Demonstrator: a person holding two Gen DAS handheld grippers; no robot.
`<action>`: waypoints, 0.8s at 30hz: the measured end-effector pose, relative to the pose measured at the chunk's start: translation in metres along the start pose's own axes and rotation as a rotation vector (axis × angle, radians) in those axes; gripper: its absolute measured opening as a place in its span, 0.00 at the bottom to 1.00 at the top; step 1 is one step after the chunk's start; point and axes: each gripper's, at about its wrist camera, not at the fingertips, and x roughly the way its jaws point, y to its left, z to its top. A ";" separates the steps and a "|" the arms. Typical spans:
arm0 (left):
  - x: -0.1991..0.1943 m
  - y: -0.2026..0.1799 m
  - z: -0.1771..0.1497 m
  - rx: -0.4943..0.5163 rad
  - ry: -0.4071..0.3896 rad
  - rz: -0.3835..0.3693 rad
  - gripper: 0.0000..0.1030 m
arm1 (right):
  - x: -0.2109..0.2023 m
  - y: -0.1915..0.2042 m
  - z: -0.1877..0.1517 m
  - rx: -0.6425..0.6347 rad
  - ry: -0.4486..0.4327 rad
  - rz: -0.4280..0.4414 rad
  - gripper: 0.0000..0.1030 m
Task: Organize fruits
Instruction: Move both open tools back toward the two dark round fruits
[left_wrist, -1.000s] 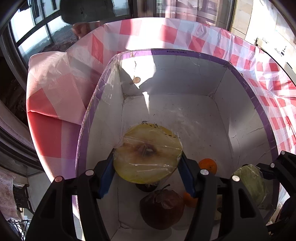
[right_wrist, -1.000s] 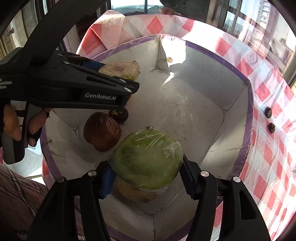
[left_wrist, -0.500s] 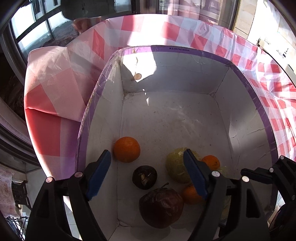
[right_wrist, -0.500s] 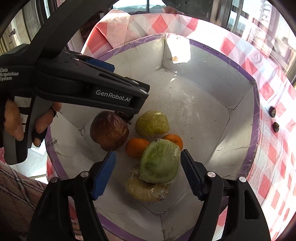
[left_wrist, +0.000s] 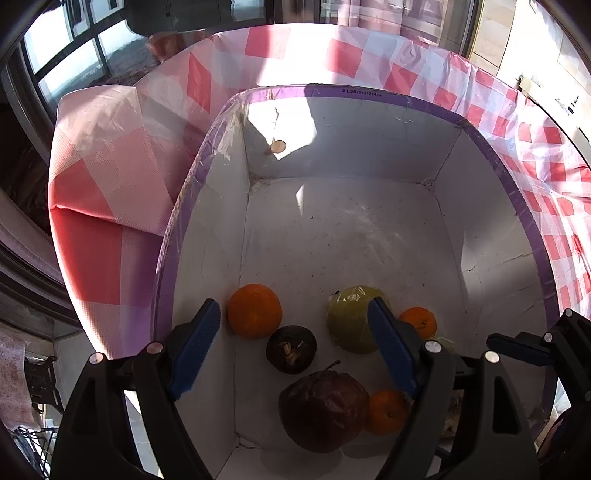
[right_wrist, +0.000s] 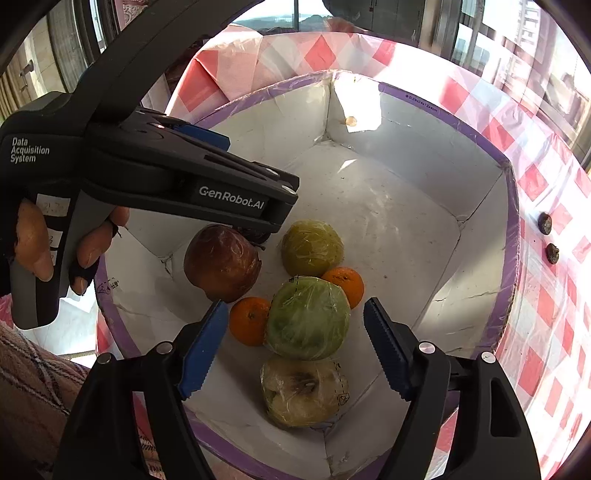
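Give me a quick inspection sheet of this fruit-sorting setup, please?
Surface: pink checked tablecloth.
Job's things: white box holds a dark red apple, wrapped green fruit, wrapped yellow-green fruit, wrapped pale browned fruit, three oranges, largest, and a small dark fruit.
Clutter: two small dark objects on the cloth.
Grippers: left gripper and right gripper open, empty, above the box.
Cables: nothing seen.
Surroundings: windows.

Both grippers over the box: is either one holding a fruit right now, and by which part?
Nothing is held. The left gripper and right gripper are both open and empty above the white box; the wrapped green fruit lies loose inside.
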 end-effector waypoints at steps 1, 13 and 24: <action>0.000 0.000 0.000 -0.001 -0.001 0.001 0.80 | -0.004 -0.001 -0.001 0.010 -0.012 0.009 0.71; -0.027 0.006 -0.007 -0.043 -0.168 -0.005 0.96 | -0.071 -0.066 -0.016 0.294 -0.273 -0.026 0.80; -0.061 -0.056 0.022 0.069 -0.291 0.069 0.98 | -0.056 -0.217 -0.112 0.835 -0.059 -0.291 0.80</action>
